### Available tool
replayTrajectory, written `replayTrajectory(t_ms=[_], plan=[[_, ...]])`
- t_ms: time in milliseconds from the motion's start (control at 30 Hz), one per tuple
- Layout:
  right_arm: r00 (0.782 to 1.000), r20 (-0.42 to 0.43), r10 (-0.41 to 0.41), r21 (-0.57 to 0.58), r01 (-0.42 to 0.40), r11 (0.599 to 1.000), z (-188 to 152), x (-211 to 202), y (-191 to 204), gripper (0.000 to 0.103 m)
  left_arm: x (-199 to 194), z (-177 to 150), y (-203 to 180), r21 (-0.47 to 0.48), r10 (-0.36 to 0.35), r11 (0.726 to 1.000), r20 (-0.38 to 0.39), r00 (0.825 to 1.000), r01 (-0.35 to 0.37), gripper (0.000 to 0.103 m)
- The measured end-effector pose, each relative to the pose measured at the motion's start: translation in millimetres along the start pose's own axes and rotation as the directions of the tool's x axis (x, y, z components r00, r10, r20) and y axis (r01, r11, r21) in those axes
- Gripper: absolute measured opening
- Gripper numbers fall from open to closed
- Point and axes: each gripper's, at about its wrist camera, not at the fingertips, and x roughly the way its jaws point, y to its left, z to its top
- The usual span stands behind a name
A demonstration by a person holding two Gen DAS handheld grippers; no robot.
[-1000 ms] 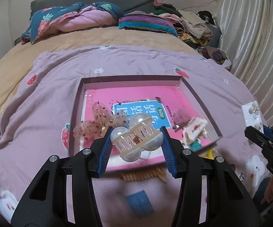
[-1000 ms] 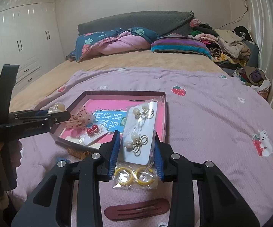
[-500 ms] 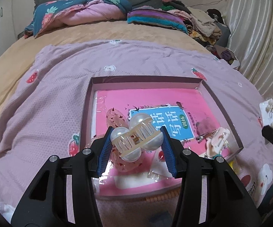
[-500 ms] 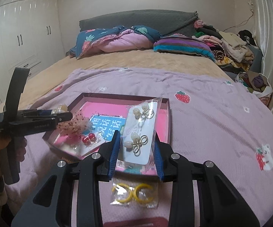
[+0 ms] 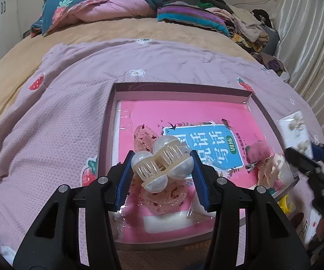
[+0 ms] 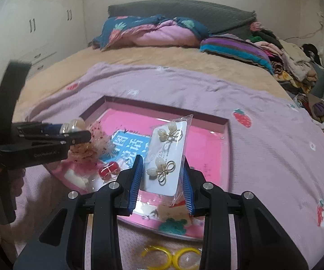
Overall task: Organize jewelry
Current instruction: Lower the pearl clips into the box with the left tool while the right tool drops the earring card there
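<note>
Purple bedding with little strawberries covers the bed (image 5: 67, 103), and a shallow box tray (image 5: 104, 135) with a pink picture book lining its bottom lies on it. A second ago both claws were back near the edge of the bed; now both have come forward and hang over the tray, so it looks like the two things are about to be dropped in with the rest. The left claw (image 5: 162, 168) pinches a pearl hair claw clip (image 5: 162, 165) between its blue ribbed pads, and its grip has not changed. The clip is hard, shiny plastic with four round pearly balls and see-through cream teeth. Just under and behind it in the tray lies a soft, see-through pink bow (image 5: 162, 195) with dark red specks. To the right of that claw sit a fuzzy pink clip (image 5: 257, 151) and a pale bunny-like clip (image 5: 272, 168). The right claw (image 6: 162, 175) pinches an earring card (image 6: 167, 157) by its two side edges, also with the same grip as before. The card is flat, stiff and white in a crinkly clear bag, with two pearly flower buds on thin gold bows. It now stands upright over the near side of the tray. Left of this claw lie small red shiny earrings (image 6: 108, 168). Close below it, outside the tray, two yellow rings (image 6: 170, 257) in a clear bag wait on the bedding.
</note>
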Motion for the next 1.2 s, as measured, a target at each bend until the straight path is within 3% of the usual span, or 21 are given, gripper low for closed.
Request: replayTrajectory(t_ms=[300, 733, 1000, 1200], plan=[[0.998, -0.053, 0.031, -0.032, -0.032, 0.999, -10.4, 32.1, 21.8, 0.032, -3.1, 0.2, 2.0, -0.002, 0.001, 1.000, 0.011, 1.000, 0.000, 0.046], [0.996, -0.079, 0.046, 0.010, -0.045, 0.999, -21.9, 44.3, 18.1, 0.038, -21.1, -0.1, 9.1, -0.023, 0.018, 1.000, 0.022, 1.000, -0.017, 0.054], [0.996, -0.066, 0.055, 0.068, -0.050, 0.996, -26.5, 32.2, 7.3, 0.049, -28.2, 0.2, 9.8, -0.027, 0.015, 1.000, 0.033, 0.999, -0.014, 0.059], [0.998, -0.018, 0.052, 0.107, -0.050, 0.993, -22.8, 10.3, -2.1, 0.067, -39.5, 0.1, 8.8, -0.026, 0.014, 1.000, 0.052, 0.999, -0.012, 0.059]])
